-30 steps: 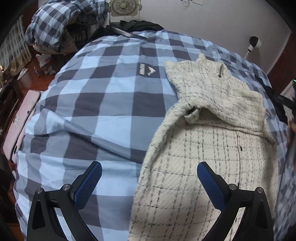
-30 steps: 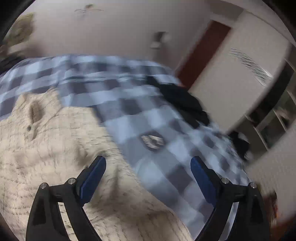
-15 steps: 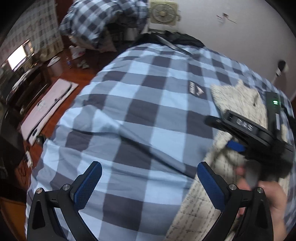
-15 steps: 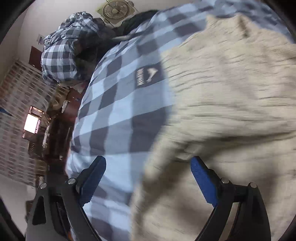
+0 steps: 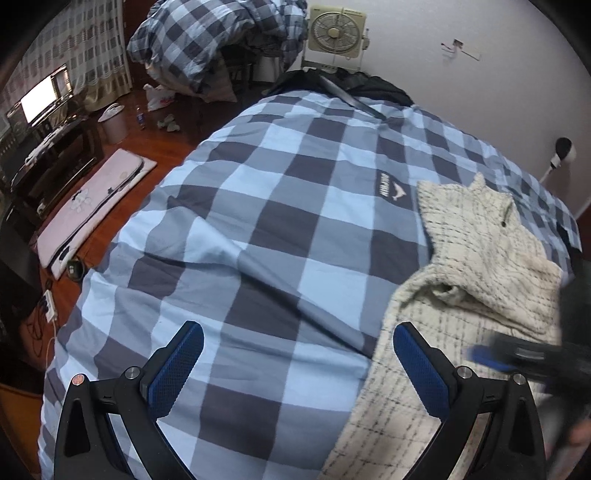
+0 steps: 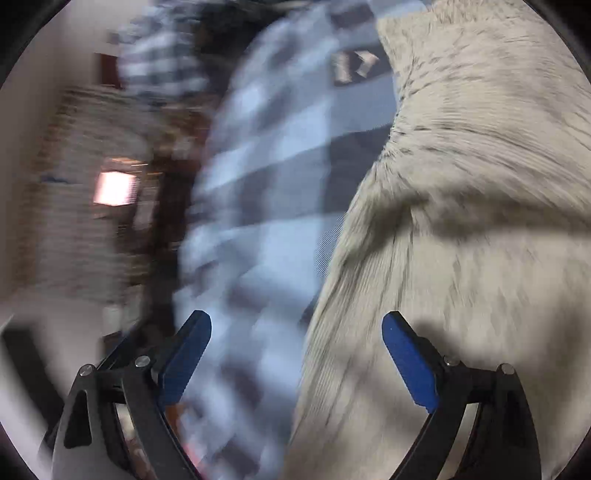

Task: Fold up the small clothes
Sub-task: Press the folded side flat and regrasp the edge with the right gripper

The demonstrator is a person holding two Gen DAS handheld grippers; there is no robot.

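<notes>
A cream tweed garment [image 5: 476, 266] with thin dark check lines lies on the right part of a blue-and-grey checked bedspread [image 5: 280, 236]; its upper part is folded over the lower. My left gripper [image 5: 295, 365] is open and empty, above the bedspread at the garment's left edge. My right gripper [image 6: 295, 354] is open and empty, just over the garment's left edge [image 6: 461, 229]; that view is motion-blurred. The right gripper also shows blurred in the left wrist view [image 5: 517, 360], over the garment's lower right.
A rumpled checked duvet [image 5: 221, 40] and a box fan [image 5: 338, 31] stand beyond the bed. Dark clothing [image 5: 347, 83] lies at the bed's far edge. A pink mat [image 5: 92, 206], a bin [image 5: 112, 125] and a lit screen [image 5: 42, 94] are on the floor side, left.
My left gripper swung left and then partly back, so the garment is again at the right. My right gripper swept from the bed's right side across to the garment's left edge, still moving.
</notes>
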